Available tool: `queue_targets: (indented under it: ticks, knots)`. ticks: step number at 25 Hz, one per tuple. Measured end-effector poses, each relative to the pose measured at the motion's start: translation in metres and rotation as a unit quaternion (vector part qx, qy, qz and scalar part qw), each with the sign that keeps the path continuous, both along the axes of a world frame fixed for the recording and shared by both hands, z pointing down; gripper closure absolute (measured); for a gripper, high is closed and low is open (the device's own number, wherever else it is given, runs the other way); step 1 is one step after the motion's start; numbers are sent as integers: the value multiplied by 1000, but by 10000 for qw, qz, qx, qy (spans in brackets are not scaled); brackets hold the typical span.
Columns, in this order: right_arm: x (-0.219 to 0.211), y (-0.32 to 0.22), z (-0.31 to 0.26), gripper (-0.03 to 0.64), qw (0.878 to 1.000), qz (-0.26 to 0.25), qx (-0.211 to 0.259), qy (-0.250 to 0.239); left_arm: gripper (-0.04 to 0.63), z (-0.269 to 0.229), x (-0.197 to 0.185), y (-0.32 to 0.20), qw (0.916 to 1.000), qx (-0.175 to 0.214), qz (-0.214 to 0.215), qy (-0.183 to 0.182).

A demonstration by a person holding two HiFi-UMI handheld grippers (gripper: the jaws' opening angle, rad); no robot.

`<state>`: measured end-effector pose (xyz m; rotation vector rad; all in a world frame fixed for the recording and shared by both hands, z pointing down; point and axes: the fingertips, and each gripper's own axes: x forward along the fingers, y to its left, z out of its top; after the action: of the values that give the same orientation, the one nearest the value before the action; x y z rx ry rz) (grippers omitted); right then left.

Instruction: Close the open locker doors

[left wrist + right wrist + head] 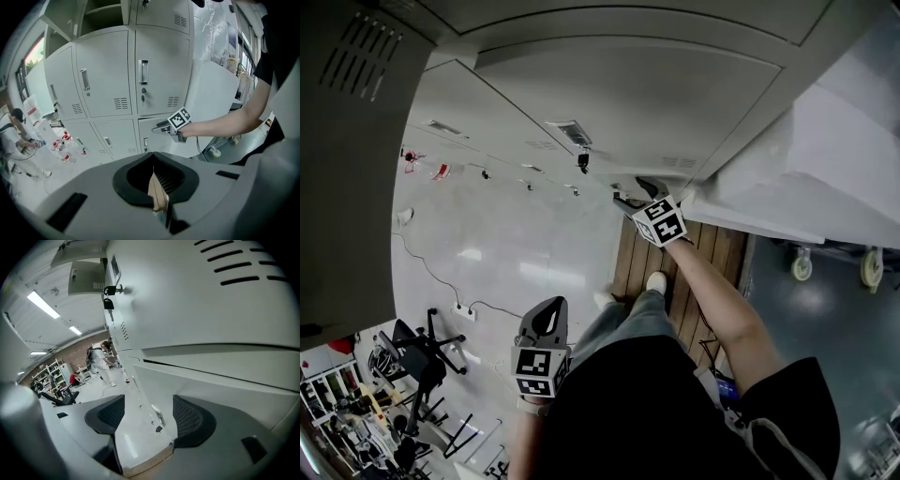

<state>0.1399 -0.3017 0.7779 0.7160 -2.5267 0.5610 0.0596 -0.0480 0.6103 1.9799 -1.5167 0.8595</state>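
Observation:
A bank of grey lockers stands in front of me. A low locker door is swung out, and its free edge with the latch lies between the jaws of my right gripper, which stand wide apart and do not clamp it. That gripper reaches forward at arm's length to the door in the head view. A key hangs in the lock of the locker above. My left gripper hangs low at my side, its jaws together on nothing. An upper locker is open.
A vented grey door panel looms at the upper left, close to the head camera. Behind me stand an office chair, floor bottles and a person. A wheeled cart is at the right, wooden decking underfoot.

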Motion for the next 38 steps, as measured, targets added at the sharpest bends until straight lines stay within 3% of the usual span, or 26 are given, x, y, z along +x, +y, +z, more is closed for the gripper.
queue_targets:
  ticks: [11,16,23,29,34,38]
  knots:
    - [7,-16,14,270,9995,71,-15,318,575,3,2,5,10000,-37,50,13]
    - [10,-12,12,270,9995,196,-86,240,575,3,-1,10,10000,-56,-17,28]
    - [10,7,-5,275,9997,236,-61,48,576,0,3,7,9997,47,227,74]
    - [17,38,-37,380,9989,405,-5,-243,577,-9,1,2,9992,207,313,111]
    - [29,67,-76,480,9966,595,225,-519,577,-16,9,2,9971,331,578,363]
    - [39,94,-114,538,9927,833,371,-783,577,-33,10,-9,9932,751,753,480]
